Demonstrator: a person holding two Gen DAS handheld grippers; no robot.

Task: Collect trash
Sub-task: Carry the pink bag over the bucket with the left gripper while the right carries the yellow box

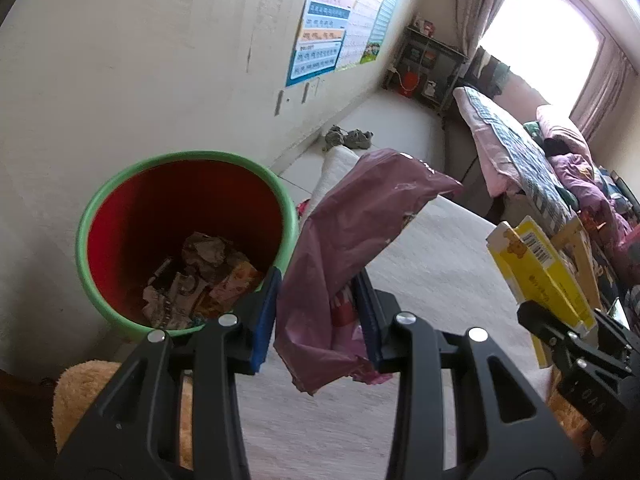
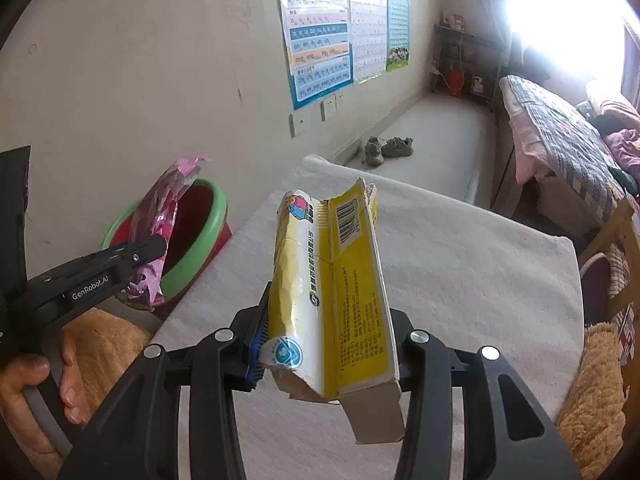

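Holding trash above the surface (image 2: 460, 264), the left hand-held gripper (image 1: 316, 312) clamps a pink wrapper (image 1: 360, 220) beside the part-filled bin (image 1: 184, 240), the right hand-held gripper (image 2: 328, 344) a torn yellow carton (image 2: 332, 280), neither dropped in yet.

One bin (image 1: 184, 240), two shoes (image 2: 390, 147), three posters (image 2: 344, 28)

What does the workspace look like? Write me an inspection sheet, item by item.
Surface: white cloth-covered table, bare.
Job's things: red bin with green rim beside the table, paper scraps inside; purple wrapper; torn yellow carton.
Clutter: pair of shoes on the floor by the wall.
Grippers: left gripper jaws shut on the wrapper; right gripper jaws shut on the carton.
Cables: nothing seen.
Surroundings: wall posters, bed, bright window.
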